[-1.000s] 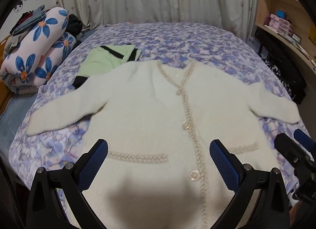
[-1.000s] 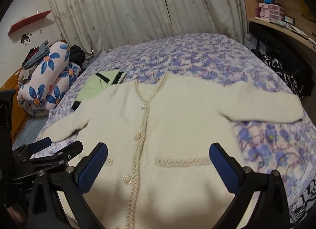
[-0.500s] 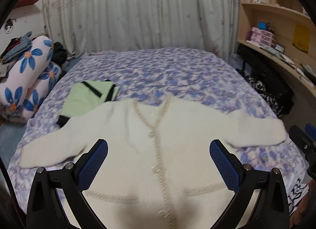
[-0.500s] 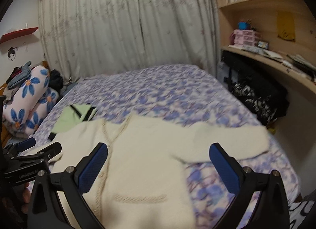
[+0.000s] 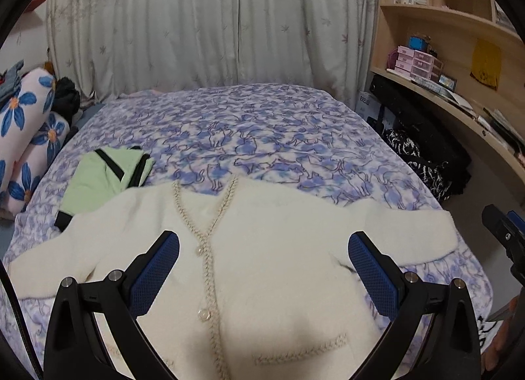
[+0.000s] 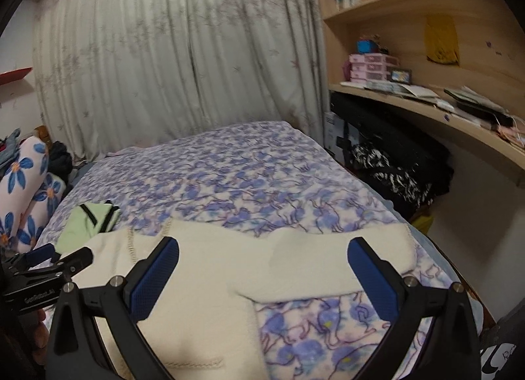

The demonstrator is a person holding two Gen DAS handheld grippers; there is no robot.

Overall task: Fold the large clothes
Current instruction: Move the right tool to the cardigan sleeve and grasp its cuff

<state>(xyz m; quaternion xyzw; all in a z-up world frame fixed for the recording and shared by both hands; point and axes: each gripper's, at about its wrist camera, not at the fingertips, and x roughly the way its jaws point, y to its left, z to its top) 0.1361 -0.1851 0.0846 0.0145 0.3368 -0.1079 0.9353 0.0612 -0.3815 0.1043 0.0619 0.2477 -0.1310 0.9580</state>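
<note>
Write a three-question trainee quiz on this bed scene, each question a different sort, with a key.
1. True or false: the cream cardigan lies spread flat on the bed with both sleeves stretched out sideways.
2. Multiple choice: the folded green garment lies A) on the cardigan's chest, B) beside the cardigan's shoulder, partly under it, C) on the desk.
3. Fill in: the left gripper and right gripper each have their blue fingers ____, holding nothing.

Key: 1 true; 2 B; 3 open
</note>
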